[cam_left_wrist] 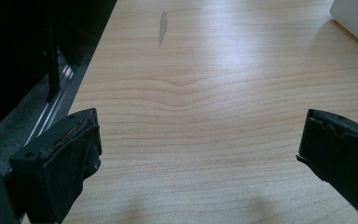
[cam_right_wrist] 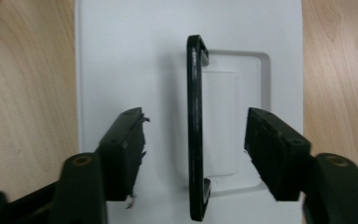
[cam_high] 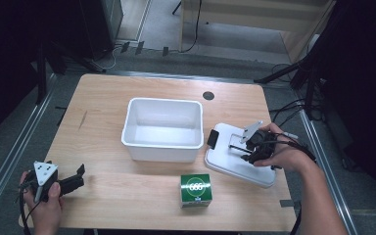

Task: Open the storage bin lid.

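Two grippers logged. Right gripper [cam_high: 247, 147] hovered over the flat white plastic lid [cam_high: 225, 166] on the worktop [cam_high: 103, 98], right of the white rectangular plastic tub [cam_high: 162, 128]; its fingers [cam_right_wrist: 121, 149] stood apart, straddling the black lid handle [cam_right_wrist: 196, 140] untouched, probably just released. Left gripper [cam_left_wrist: 200, 154] idled wide open, empty, near-left. High view added a green carton [cam_high: 196, 190].

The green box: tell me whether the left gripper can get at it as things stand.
Probably yes. The left gripper has its jaws open and points across bare table toward the green box; nothing lies between them. The white bin sits farther back, off that line.
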`<state>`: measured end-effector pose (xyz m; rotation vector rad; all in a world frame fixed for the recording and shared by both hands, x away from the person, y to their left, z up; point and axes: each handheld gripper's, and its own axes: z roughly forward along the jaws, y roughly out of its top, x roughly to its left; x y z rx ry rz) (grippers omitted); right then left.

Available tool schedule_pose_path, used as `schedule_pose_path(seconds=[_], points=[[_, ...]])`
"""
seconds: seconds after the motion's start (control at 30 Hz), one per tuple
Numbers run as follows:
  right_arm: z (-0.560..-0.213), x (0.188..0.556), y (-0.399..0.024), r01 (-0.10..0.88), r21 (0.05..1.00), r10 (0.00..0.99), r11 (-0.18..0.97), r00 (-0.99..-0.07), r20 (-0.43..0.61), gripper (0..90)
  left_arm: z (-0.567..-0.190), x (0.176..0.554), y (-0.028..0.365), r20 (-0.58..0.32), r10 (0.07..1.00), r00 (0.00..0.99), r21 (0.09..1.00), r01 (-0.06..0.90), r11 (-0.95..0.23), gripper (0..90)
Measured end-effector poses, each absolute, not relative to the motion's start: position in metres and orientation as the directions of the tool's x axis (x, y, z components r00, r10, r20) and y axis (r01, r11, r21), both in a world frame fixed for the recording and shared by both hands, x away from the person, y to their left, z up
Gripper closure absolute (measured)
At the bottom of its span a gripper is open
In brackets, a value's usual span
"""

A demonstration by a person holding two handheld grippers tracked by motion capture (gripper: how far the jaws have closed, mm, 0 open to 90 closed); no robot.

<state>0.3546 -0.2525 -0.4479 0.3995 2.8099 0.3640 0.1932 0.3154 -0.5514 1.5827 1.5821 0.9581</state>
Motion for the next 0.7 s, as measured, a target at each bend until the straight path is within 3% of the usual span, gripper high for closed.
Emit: schedule_pose_path(seconds=[0.23,0.7], points=[[-0.431,0.339,-0.240,0.225,0.306,0.298,0.925,-0.929,-0.219,0.4,-0.552,0.194,0.315,0.025,1.000,-0.015,0.872,0.489,-0.015,0.0],[-0.422,0.307,-0.210,0.173,0.322,0.244,0.931,-0.949,-0.197,0.0,-0.552,0.195,0.316,0.024,1.000,-0.010,0.867,0.498,-0.016,0.0]])
